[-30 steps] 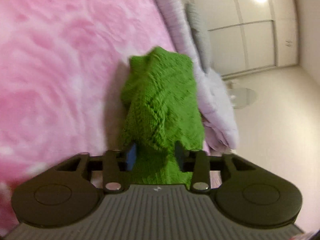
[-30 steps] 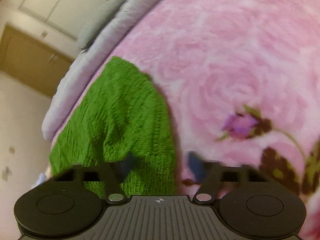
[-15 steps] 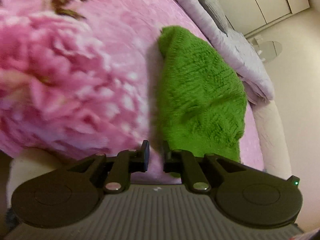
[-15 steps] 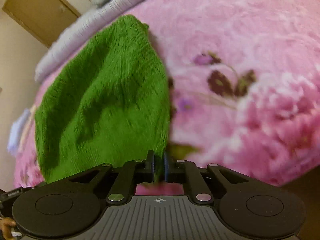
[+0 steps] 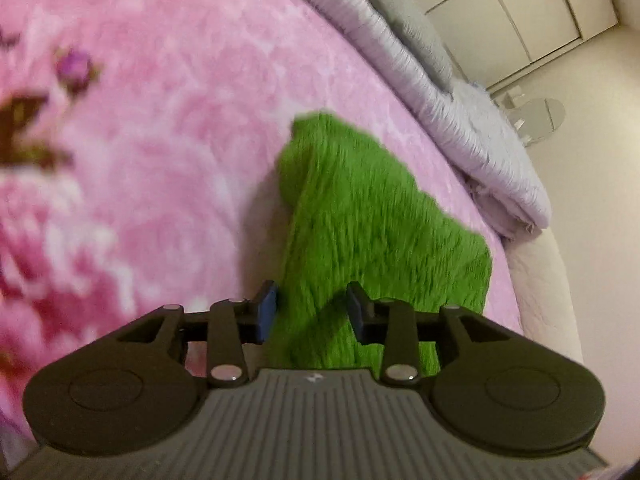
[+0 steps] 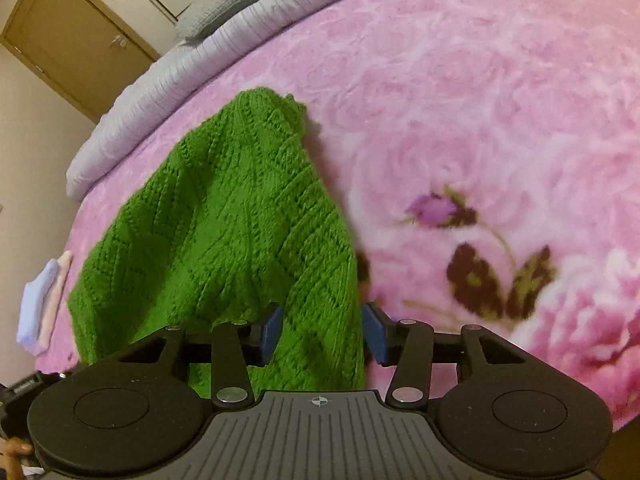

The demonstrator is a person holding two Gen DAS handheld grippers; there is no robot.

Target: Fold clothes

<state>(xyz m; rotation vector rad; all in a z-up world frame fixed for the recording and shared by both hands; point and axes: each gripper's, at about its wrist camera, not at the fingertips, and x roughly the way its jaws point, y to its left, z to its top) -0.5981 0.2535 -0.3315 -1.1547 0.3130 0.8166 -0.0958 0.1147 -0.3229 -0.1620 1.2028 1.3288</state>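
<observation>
On my left side, the left gripper point(image 5: 312, 308) has its jaws apart, and they have just been opening. The green knitted sweater point(image 5: 360, 216) passes between them, but I see a gap on each side of the cloth, most clearly before the right blue pad point(image 5: 354, 308), so the pads do not press on it. Left of these jaws there is only the pink flowered blanket point(image 5: 152, 152), with a dark leaf pattern at the far left. Ahead of the jaws the sweater runs away from me as a folded heap that lies on the blanket. Right of the jaws and further ahead, a pale lilac quilt point(image 5: 460, 120) lies along the edge of the bed, with a grey pillow point(image 5: 412, 32) behind it.

The right gripper point(image 6: 322, 330) also stands with its jaws wide, and they too have just been opening. The sweater point(image 6: 224, 220) lies between them; its right edge ends just before the right pad point(image 6: 374, 332), and I cannot tell if the left pad touches the knit. Most of the sweater spreads ahead and to the left of these jaws. Far to the left of them, near the edge of the bed, lies a small folded pile of pale cloth point(image 6: 40, 304). Right of the jaws the blanket point(image 6: 500, 100) shows a purple bud and dark leaves.
</observation>
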